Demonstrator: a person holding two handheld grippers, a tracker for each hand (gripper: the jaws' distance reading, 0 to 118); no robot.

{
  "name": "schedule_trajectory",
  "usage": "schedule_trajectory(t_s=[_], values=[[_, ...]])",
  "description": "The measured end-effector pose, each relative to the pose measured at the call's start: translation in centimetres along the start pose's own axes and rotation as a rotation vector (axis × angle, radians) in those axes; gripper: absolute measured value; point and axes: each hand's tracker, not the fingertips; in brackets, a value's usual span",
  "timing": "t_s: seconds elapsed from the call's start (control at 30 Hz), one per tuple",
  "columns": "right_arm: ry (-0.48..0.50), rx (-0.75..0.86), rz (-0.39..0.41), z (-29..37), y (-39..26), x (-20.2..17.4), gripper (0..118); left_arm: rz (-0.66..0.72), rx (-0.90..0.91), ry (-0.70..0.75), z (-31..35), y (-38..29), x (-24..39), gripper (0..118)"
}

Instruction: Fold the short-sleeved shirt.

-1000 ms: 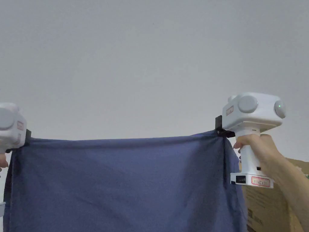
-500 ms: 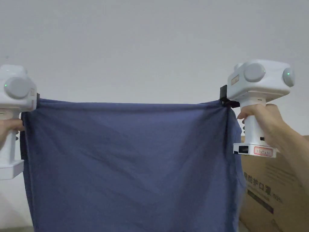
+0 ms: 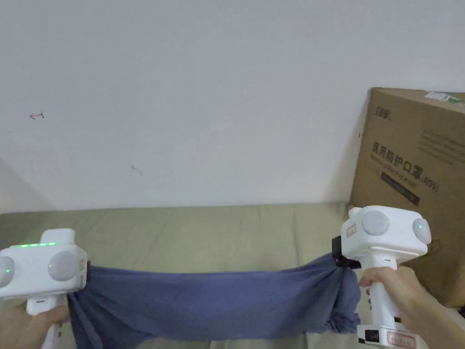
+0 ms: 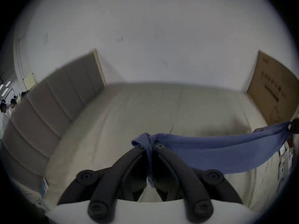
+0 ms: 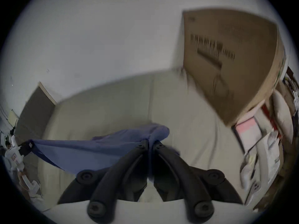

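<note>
The blue short-sleeved shirt [image 3: 213, 302] hangs stretched between my two grippers, low over the beige bed [image 3: 204, 236]. My left gripper [image 3: 86, 268] is shut on its left end, and in the left gripper view the cloth [image 4: 210, 154] runs between the closed jaws of that gripper [image 4: 149, 145] and off to the right. My right gripper [image 3: 338, 263] is shut on the right end. In the right gripper view the shirt [image 5: 90, 151] bunches at the jaw tips of the gripper [image 5: 149, 142] and spreads away to the left. The shirt's lower part is out of sight.
A large cardboard box [image 3: 413, 181] stands at the right on the bed, close behind my right gripper. A padded headboard [image 4: 53, 101] lines the left side. A white wall [image 3: 204, 91] rises behind. Papers and packages [image 5: 262, 154] lie at the far right.
Both grippers have come down with the shirt, from held high and hanging flat to low over the bed. The head camera has tilted down, bringing the bed and box into sight.
</note>
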Motion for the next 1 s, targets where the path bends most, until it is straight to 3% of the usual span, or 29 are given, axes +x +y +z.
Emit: schedule_trajectory(t_s=[0.1,0.23,0.37,0.43,0.53,0.83,1.0], values=[[-0.006,-0.070,-0.014,-3.2,-4.1,2.0,5,-0.039,-0.095,0.009,-1.7,-4.9,-0.1,5],[0.005,-0.078,-0.018,-2.0,-9.8,4.6,5,-0.024,-0.113,-0.021,-0.8,-9.8,-2.4,5],[0.040,-0.069,-0.084,2.6,-16.2,7.1,5,-0.010,-0.108,-0.033,4.4,-14.5,-5.1,5],[0.042,-0.065,-0.076,5.3,-19.5,7.7,5,-0.009,-0.104,-0.055,7.6,-17.1,-6.2,5],[-0.002,-0.073,0.008,9.5,-24.6,7.3,5,-0.065,-0.104,-0.049,12.1,-21.2,-7.3,5],[-0.001,-0.147,-0.017,17.3,-40.6,10.4,5,-0.109,-0.196,-0.045,22.3,-33.7,-11.1,5],[-0.006,-0.154,-0.014,18.0,-43.9,10.8,5,-0.081,-0.181,-0.046,24.6,-35.9,-11.7,5]])
